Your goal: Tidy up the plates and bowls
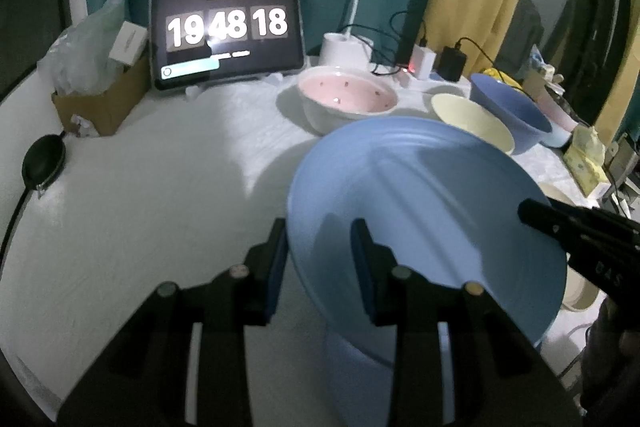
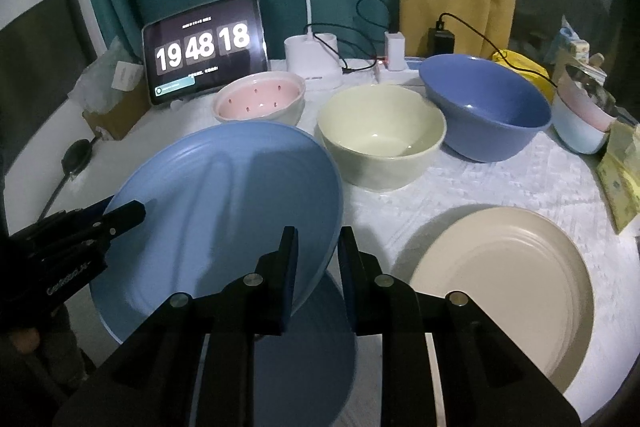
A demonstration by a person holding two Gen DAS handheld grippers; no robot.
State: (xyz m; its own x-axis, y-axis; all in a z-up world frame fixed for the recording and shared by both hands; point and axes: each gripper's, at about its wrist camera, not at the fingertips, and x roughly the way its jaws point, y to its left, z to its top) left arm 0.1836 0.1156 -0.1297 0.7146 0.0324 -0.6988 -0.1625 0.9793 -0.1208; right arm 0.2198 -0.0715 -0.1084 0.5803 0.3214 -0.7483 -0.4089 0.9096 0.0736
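The blue plate (image 2: 224, 211) looks stiff, smooth and probably slippery, likely breakable, so its thin rim is the place to take it. It hangs tilted above the counter (image 2: 500, 179), rim between the fingers of the left gripper (image 1: 320, 239) and right gripper (image 2: 318, 247); whether either actually clamps it, I cannot tell. It is pale blue, round, with concentric ridges.

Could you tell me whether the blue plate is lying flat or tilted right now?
Tilted: the blue plate is lifted, its rim gripped by both grippers, shadow underneath.
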